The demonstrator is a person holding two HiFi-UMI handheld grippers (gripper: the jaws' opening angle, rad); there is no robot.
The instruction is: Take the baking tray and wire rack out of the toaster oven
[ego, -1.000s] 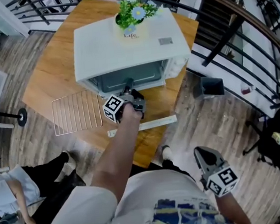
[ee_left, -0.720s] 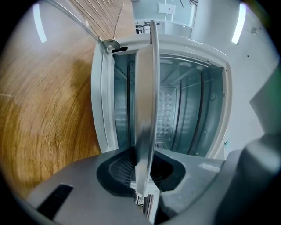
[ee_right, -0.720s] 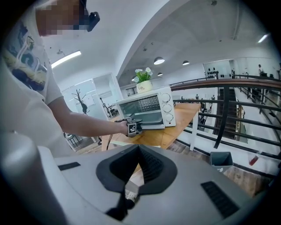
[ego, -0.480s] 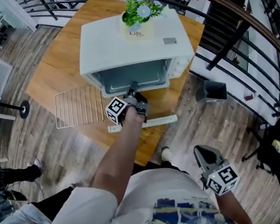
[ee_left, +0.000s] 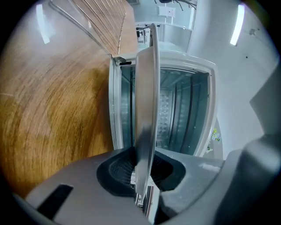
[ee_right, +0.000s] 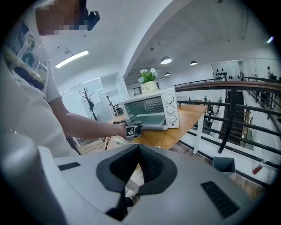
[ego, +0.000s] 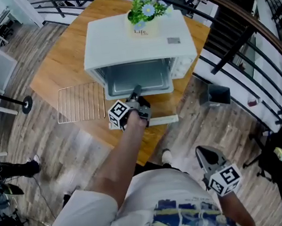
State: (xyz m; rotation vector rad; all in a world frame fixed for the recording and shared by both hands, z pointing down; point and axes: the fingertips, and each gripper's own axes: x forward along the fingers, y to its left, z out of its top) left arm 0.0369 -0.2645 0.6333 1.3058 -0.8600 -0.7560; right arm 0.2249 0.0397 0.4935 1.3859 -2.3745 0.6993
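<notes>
left gripper (ee_left: 144,176) clamped on grey metal baking tray (ee_left: 147,101) rim | tray's slid further out of white boxy toaster oven (ego: 137,37), not free yet imo | silver wire rack (ego: 80,102) already on wooden table (ego: 60,68) | right gripper (ee_right: 137,173) jaws together, idle

Wooden counter (ego: 67,62): warm grain, corner nearest me. White strip (ego: 164,119): flat on counter, along near edge. Potted flowers (ego: 145,13): blue and white blooms, cream pot, print too small for me to read. Dark curved railing (ego: 231,13): sweeps round far and right sides. Dark bin (ego: 218,95): on plank floor (ego: 48,146), right of counter, beside railing. My shoe (ego: 166,156): on floor, just below counter corner.
</notes>
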